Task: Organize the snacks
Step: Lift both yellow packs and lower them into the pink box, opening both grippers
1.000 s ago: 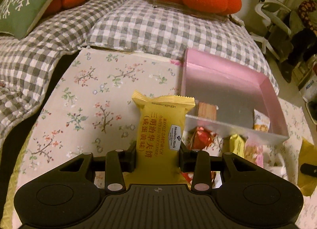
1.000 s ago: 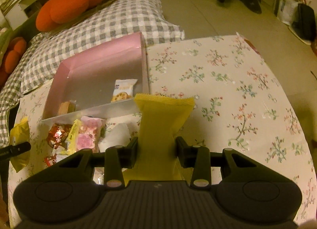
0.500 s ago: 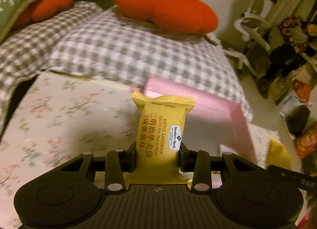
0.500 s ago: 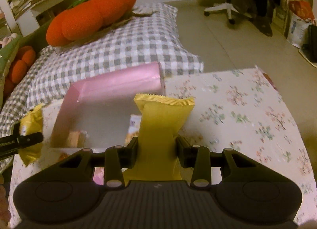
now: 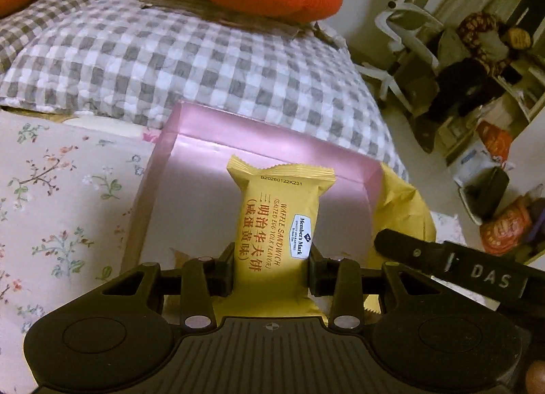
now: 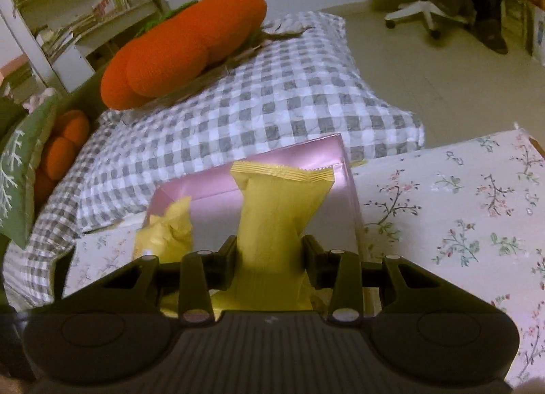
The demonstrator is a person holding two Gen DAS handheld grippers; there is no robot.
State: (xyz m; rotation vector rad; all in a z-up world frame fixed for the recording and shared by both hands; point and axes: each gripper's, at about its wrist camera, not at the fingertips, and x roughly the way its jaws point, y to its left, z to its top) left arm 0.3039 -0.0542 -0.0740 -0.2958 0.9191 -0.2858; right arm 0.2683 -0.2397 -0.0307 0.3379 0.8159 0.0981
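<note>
Wafer packet, yellow and printed on its face, stands upright between the pads of the left gripper, whose jaws are closed on its lower half, and it hangs over the pink box. A second yellow packet, showing its plain back, is pinched the same way by the right gripper, also over the box. Both look light, and the film wrapper seems thin, crinkly and a little slick, so a firm squeeze could crack the wafer inside; the right one already narrows to a waist where the pads press. Holding across the flat middle of the body, as now, seems safer than taking the crimped end seals, which would likely let the packet swing. The box sits on a flowered tablecloth, with a checked quilt and an orange cushion behind it.
</note>
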